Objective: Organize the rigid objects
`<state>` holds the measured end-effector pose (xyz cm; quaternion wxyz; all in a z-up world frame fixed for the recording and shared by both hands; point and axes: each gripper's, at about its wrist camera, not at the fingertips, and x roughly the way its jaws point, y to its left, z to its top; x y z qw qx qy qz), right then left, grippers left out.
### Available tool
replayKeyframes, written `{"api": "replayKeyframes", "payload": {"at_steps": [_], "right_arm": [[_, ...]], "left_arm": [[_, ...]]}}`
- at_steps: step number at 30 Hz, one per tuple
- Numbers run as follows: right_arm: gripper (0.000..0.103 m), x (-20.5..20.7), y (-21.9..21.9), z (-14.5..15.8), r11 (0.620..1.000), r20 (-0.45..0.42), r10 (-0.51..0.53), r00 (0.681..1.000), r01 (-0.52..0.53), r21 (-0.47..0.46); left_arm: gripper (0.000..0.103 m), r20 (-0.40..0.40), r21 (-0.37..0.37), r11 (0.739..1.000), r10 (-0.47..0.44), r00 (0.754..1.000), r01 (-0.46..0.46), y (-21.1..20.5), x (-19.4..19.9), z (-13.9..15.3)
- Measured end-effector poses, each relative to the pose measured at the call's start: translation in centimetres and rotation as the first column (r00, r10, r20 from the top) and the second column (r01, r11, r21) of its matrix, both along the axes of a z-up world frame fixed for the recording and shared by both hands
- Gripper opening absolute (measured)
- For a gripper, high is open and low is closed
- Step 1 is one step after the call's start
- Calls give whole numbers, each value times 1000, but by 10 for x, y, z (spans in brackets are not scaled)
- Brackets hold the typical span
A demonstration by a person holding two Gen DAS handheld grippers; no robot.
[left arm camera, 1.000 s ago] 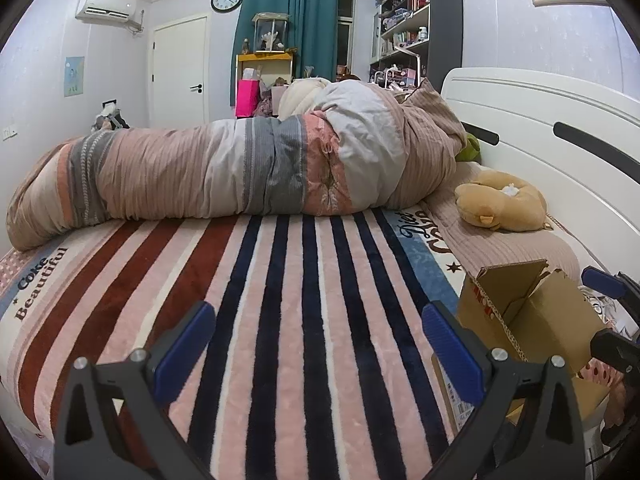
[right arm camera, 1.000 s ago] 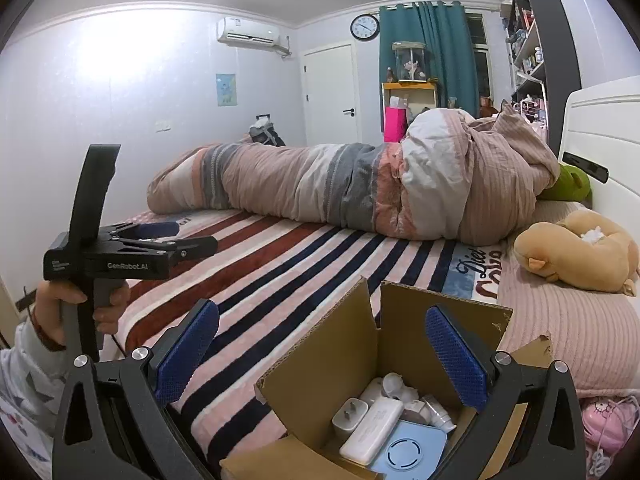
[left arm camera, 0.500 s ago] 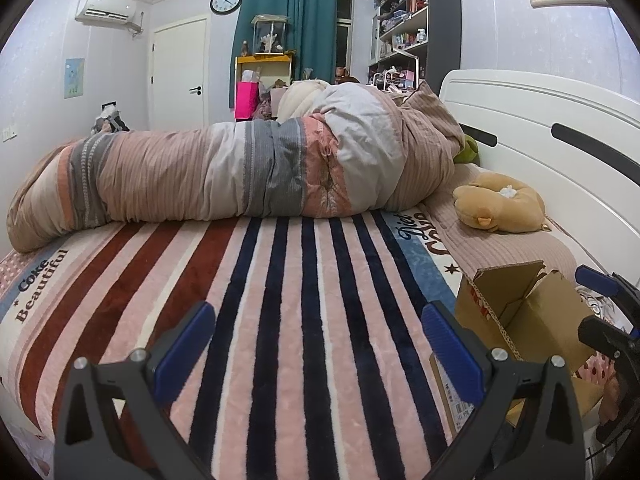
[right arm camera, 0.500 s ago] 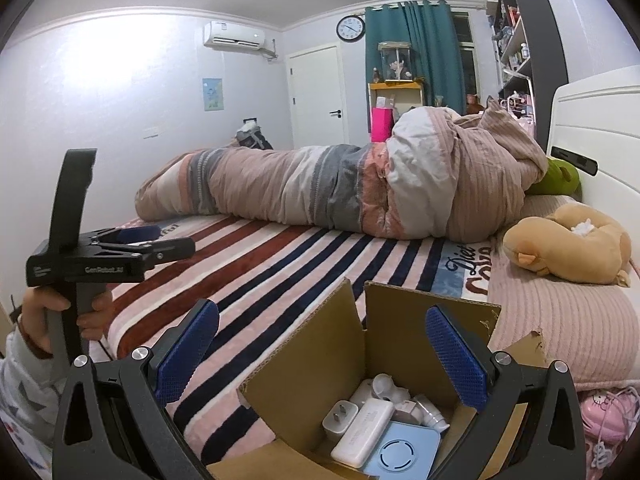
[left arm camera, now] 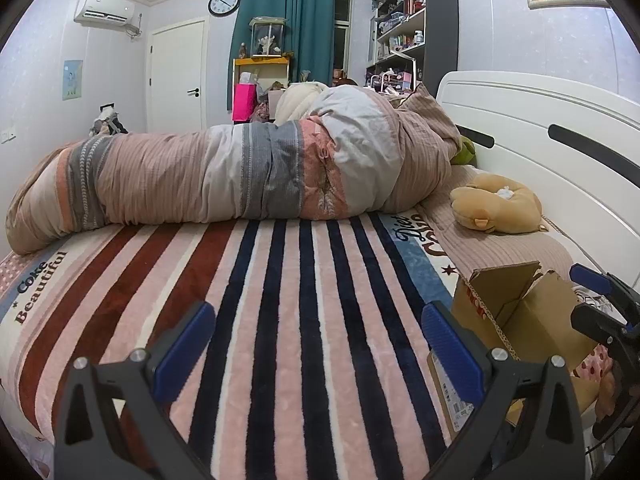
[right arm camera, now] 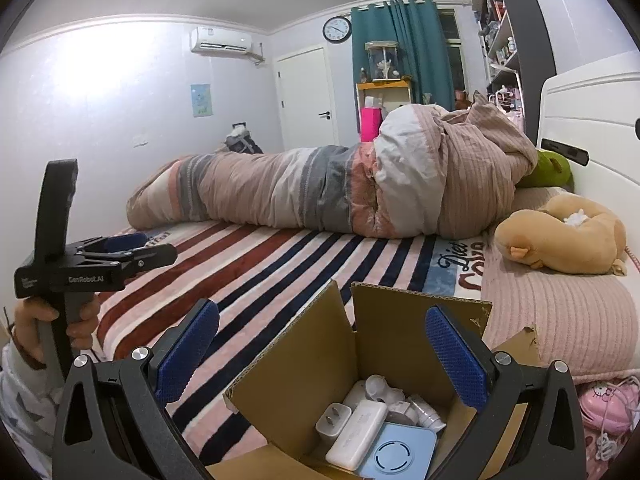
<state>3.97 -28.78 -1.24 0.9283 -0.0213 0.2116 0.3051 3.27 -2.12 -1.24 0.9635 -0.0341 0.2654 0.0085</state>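
Your left wrist view low over the striped blanket (left arm camera: 280,320), facing the rolled duvet (left arm camera: 240,176) at 12 o'clock, your right wrist view close above the cardboard box (right arm camera: 320,360), both sharing box, duvet and clock (right arm camera: 337,29).

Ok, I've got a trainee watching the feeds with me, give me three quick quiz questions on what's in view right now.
1. True or false: the right gripper is clamped on an item from the cardboard box.
2. Multiple choice: in the right wrist view, the white power bank lies (A) on the striped blanket, (B) inside the box, partly over the light blue square device, (C) on the tan plush toy.
3. Fill in: in the left wrist view the left gripper points over the ____, with the box to its right.

Key: 1 false, both grippers are open and hold nothing; 2 B; 3 striped blanket.
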Motion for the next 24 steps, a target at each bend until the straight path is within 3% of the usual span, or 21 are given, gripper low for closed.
{"api": "replayKeyframes", "payload": {"at_steps": [24], "right_arm": [[103, 5, -3, -7, 1000, -13, -26, 1000, 26, 11]], "left_arm": [[102, -3, 2, 1000, -3, 1000, 3, 0, 0, -2]]}}
